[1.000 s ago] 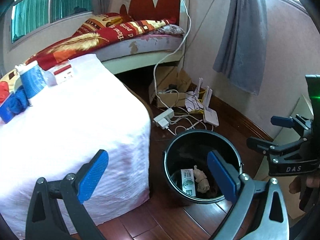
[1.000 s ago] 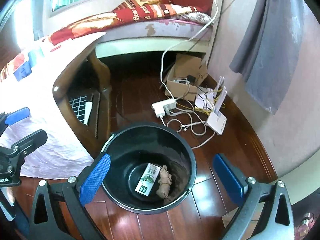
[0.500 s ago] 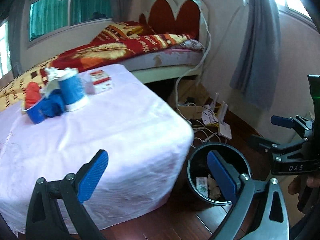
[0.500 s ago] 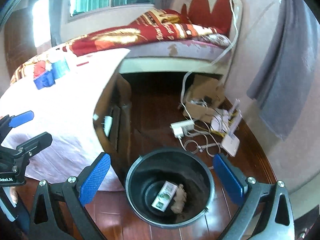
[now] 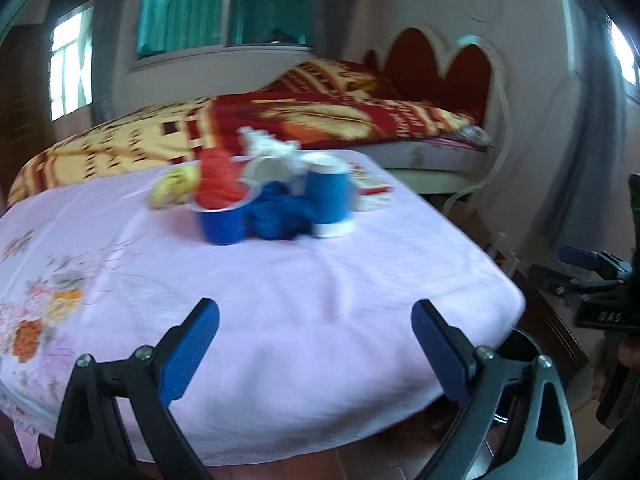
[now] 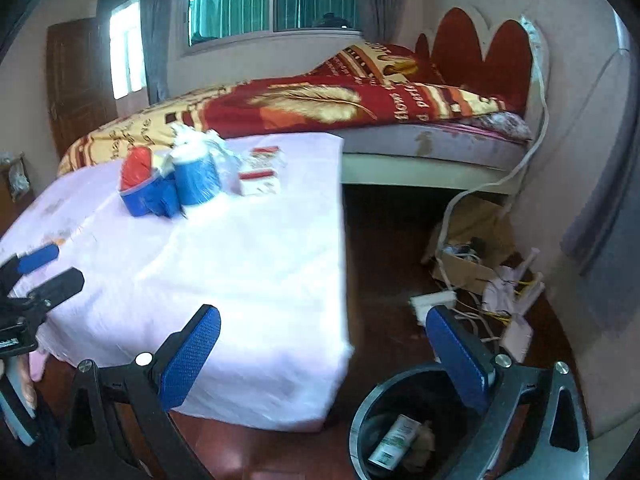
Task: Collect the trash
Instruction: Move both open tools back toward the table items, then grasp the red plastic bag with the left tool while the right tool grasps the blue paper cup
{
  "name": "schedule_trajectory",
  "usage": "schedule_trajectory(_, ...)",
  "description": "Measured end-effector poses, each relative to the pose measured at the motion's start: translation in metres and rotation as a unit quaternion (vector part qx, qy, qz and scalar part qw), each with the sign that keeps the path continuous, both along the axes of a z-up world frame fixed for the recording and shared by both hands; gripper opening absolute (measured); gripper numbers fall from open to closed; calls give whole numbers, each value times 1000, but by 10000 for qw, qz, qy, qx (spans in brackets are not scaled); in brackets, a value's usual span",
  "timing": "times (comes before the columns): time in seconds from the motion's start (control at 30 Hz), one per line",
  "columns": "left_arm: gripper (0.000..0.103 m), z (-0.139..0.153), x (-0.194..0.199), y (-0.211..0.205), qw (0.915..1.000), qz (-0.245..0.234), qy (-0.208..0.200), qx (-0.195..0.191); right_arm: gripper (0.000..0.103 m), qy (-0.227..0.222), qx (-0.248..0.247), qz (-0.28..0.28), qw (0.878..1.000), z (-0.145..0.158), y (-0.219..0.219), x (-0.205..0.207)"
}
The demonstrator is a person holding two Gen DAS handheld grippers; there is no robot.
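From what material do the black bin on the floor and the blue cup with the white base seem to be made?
Black bin: probably plastic, its smooth rim giving a dull shine.
Blue cup: likely paper, matte blue wall with a white rim and base, like a disposable cup; blur leaves this uncertain.

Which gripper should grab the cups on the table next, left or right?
Probably left. The left gripper is open and points straight at the cups. The right gripper, also open, hangs by the bin.
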State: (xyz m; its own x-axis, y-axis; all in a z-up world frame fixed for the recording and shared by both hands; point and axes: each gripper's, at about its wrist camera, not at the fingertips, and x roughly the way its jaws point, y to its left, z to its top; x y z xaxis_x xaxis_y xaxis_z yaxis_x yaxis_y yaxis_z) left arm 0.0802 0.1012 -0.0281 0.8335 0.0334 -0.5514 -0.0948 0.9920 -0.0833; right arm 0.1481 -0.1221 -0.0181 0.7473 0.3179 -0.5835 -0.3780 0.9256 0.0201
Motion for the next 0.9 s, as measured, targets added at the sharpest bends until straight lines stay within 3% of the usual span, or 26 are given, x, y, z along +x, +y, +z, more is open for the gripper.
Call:
schedule_trajectory(0.3,77,12,41,69,9990,372,-125,-211,102,-286,-20,767,9966,20,96,38)
schedule_trajectory(0.37,73,14,53,79,9991,325,-149,-238,86,-270,-93,931,9952,19,117,54)
schedule_trajectory(0.43,70,14,64,84,9992,290,-153,-217,79,-208,-156,1057,9941,15,135,69)
schedule_trajectory(0.53,70,16,85,92,9992,247,-152,-259,79,-189,-182,1159,9929,11,155,93)
schedule_trajectory(0.63,60,13,104,97,9994,166,-56,-290,79,-166,-246,1271,9914,7,169,111)
schedule_trajectory(0.9,60,-1,137,96,9991,-21,228,-349,77,-4,-212,1469,9889,-2,189,151)
